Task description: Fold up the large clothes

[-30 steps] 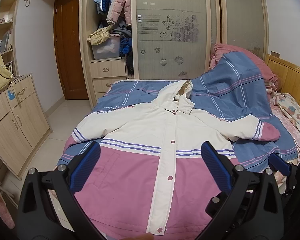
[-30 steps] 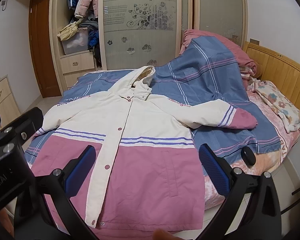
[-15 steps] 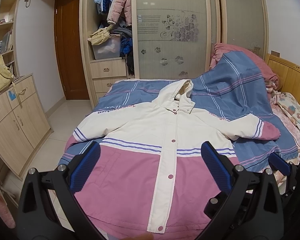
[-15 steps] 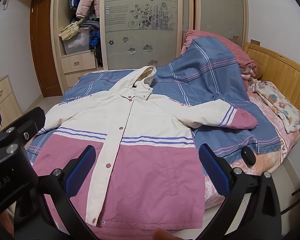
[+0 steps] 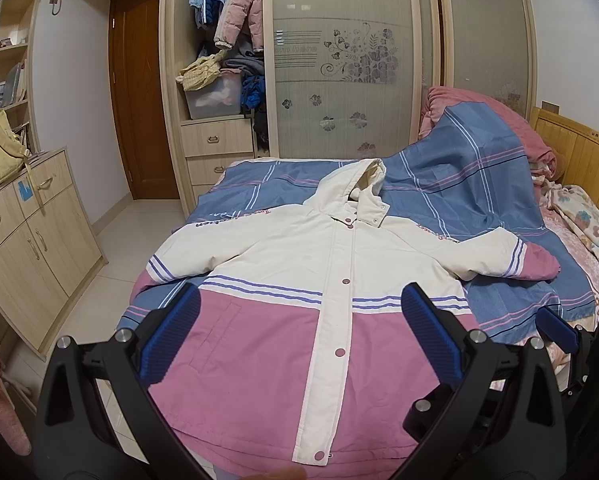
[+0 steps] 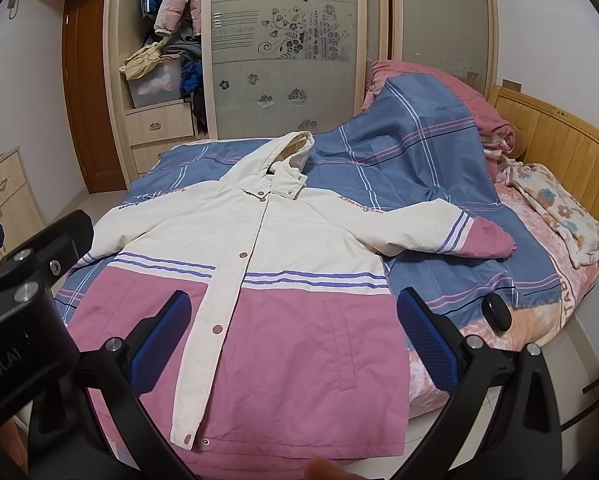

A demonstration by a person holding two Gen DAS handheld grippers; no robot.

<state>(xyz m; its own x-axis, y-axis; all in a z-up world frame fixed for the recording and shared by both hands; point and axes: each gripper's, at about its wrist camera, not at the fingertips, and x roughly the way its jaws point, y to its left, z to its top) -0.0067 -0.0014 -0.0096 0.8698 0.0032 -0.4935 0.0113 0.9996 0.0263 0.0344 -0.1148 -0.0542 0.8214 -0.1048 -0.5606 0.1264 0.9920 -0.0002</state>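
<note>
Bedroom walls and a tall wardrobe point(image 5: 339, 80) with frosted sliding doors fill the background, and in front of it stands the bed point(image 5: 571, 308), covered by a blue checked quilt point(image 5: 459, 184) that is bunched up high toward the wooden headboard point(image 6: 559, 140). Spread flat on the quilt, front side up and snapped closed, lies the jacket point(image 5: 299, 280): cream across the chest and hood, pink below, its hem hanging just over the near edge of the bed. Its sleeves reach out to either side, the right sleeve point(image 6: 439, 228) lying across the quilt with a pink cuff, the left sleeve point(image 5: 187, 256) angled toward the bed's other edge. A small dark object point(image 6: 497, 312) sits on the bedding near the jacket's lower right corner; what it is cannot be told.

Both tools hover above the hem, touching nothing. The left hand-held gripper point(image 5: 299, 336) has its blue pads spread wide with nothing between them, and the right hand-held gripper point(image 6: 291, 336) is likewise gaping and empty.

Folding looks not yet begun, since the garment is fully laid out and smooth. A sensible first move, as I judge it, calls for lowering one gripper onto a sleeve cuff or shoulder, pinching the thick fabric firmly, and carrying it inward across the chest without dragging the whole jacket off the bed
</note>
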